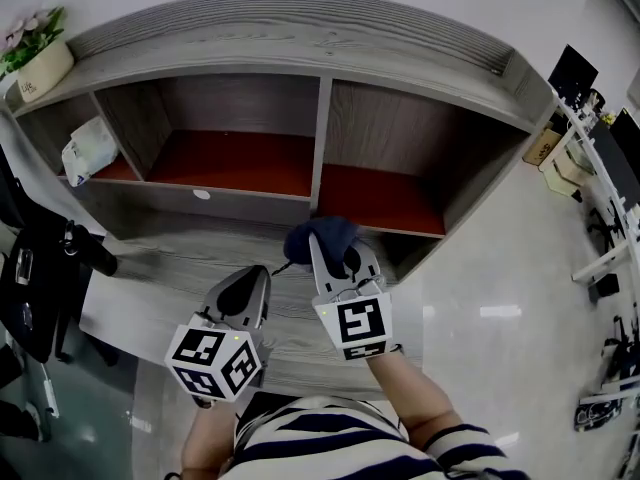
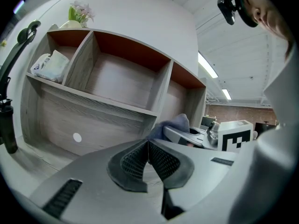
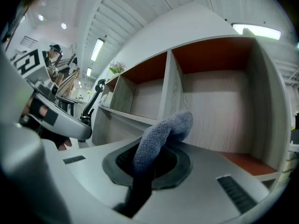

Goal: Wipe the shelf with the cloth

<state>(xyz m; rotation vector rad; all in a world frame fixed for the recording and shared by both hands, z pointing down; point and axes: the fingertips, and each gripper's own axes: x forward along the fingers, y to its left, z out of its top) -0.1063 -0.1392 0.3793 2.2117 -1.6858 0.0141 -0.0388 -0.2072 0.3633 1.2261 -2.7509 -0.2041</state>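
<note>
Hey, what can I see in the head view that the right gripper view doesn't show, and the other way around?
Head view only: the person's striped shirt and the glossy floor. Right gripper view only: the ceiling lights. Both: the shelf, and the blue cloth pinched in the right hand-held gripper.

Held in the right gripper (image 3: 148,164): cloth (image 3: 161,134), blue-grey fabric, coarse looped weave, matt. Gripper shells: smooth grey plastic, matt. On the left gripper (image 2: 148,158), pads (image 2: 132,162) dark, finely ribbed. Ahead of both grippers: shelf (image 1: 300,43), grey wood-grain, matt; compartment floors (image 1: 235,163) smooth red-brown. Right of the right gripper: floor (image 1: 480,308), glossy, reflective.
</note>
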